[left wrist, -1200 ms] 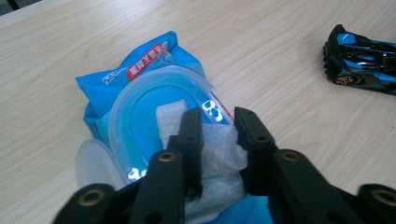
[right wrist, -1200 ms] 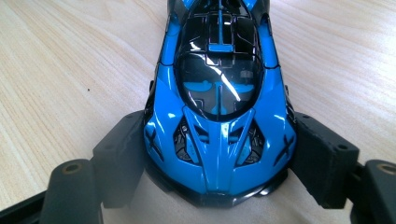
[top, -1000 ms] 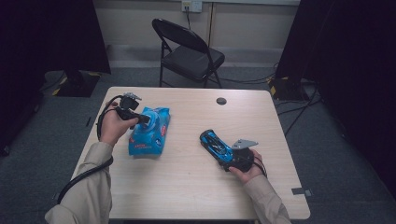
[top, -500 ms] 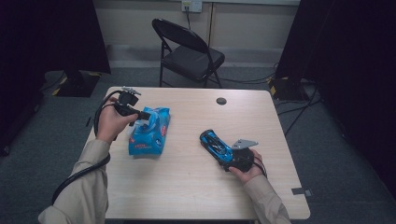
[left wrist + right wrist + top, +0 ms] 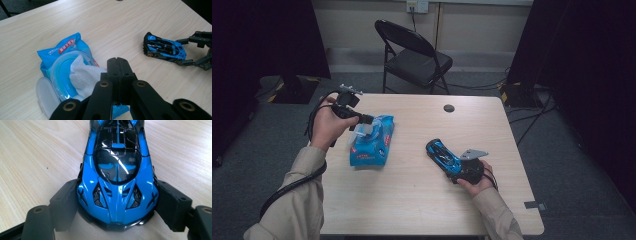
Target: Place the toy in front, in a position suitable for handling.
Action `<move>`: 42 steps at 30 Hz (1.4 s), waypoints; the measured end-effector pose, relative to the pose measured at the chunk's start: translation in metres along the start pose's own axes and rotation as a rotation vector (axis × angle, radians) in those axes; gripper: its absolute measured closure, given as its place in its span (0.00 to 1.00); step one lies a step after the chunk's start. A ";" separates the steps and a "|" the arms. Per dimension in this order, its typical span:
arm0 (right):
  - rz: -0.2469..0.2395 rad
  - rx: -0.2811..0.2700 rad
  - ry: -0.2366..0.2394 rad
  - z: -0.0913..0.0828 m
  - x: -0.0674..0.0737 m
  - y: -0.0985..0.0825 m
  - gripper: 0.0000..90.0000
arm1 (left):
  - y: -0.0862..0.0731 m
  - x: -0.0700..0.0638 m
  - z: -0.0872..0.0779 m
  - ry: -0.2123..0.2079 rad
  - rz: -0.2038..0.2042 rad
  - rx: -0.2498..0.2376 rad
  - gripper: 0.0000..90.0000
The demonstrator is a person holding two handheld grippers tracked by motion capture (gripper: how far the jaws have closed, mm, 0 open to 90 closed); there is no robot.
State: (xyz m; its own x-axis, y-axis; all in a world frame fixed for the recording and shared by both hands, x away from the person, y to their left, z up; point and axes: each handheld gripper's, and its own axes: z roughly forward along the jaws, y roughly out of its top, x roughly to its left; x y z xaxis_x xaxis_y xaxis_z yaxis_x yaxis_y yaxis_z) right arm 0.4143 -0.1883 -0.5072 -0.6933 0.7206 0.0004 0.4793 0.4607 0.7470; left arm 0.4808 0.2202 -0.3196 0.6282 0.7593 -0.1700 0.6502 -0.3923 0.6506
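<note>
A blue pack of wet wipes point(image 5: 373, 147) point(image 5: 56, 53) lies on the left half of the table with its clear lid point(image 5: 44, 93) flipped open. A white wipe point(image 5: 81, 76) point(image 5: 361, 132) rises out of the opening to my left gripper point(image 5: 365, 120) point(image 5: 118, 63), which is shut on it and held above the pack. On the right half a blue and black toy car point(image 5: 442, 153) point(image 5: 163, 47) point(image 5: 117, 177) rests on the table. My right gripper point(image 5: 451, 163) point(image 5: 117, 206) point(image 5: 180, 51) is shut on its sides, one pad pressed against each flank.
The wooden table point(image 5: 422, 200) has a small black round object point(image 5: 449, 108) near its far edge. A black folding chair point(image 5: 414, 55) stands behind the table. Cables lie on the grey floor at the right.
My left hand has risen above the pack, drawing the white wipe up out of the opening. The right gripper and the car have stayed in place.
</note>
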 end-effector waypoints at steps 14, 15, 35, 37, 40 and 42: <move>0.000 0.000 0.000 0.000 0.000 0.000 0.28 | 0.014 -0.005 -0.026 -0.020 -0.014 -0.040 1.00; 0.000 0.000 0.000 0.000 0.000 0.000 0.28 | 0.015 -0.006 -0.029 -0.029 -0.019 -0.054 1.00; 0.000 0.000 0.000 0.000 0.000 0.000 0.28 | 0.034 -0.048 -0.038 -0.108 0.060 -0.088 1.00; 0.000 0.000 0.000 0.000 0.000 0.000 0.28 | 0.036 -0.051 -0.037 -0.124 0.065 -0.091 1.00; 0.000 0.000 0.000 0.000 0.000 0.000 0.28 | 0.039 -0.055 -0.038 -0.128 0.070 -0.094 1.00; 0.000 0.000 0.000 0.000 0.000 0.000 0.28 | 0.041 -0.057 -0.040 -0.134 0.074 -0.098 1.00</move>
State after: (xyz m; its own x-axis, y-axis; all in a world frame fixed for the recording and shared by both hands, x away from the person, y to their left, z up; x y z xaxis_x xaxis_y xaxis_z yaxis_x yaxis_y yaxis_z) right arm 0.4143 -0.1883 -0.5072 -0.6932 0.7208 0.0008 0.4796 0.4604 0.7470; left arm 0.4548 0.1812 -0.2536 0.7281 0.6519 -0.2119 0.5595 -0.3867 0.7331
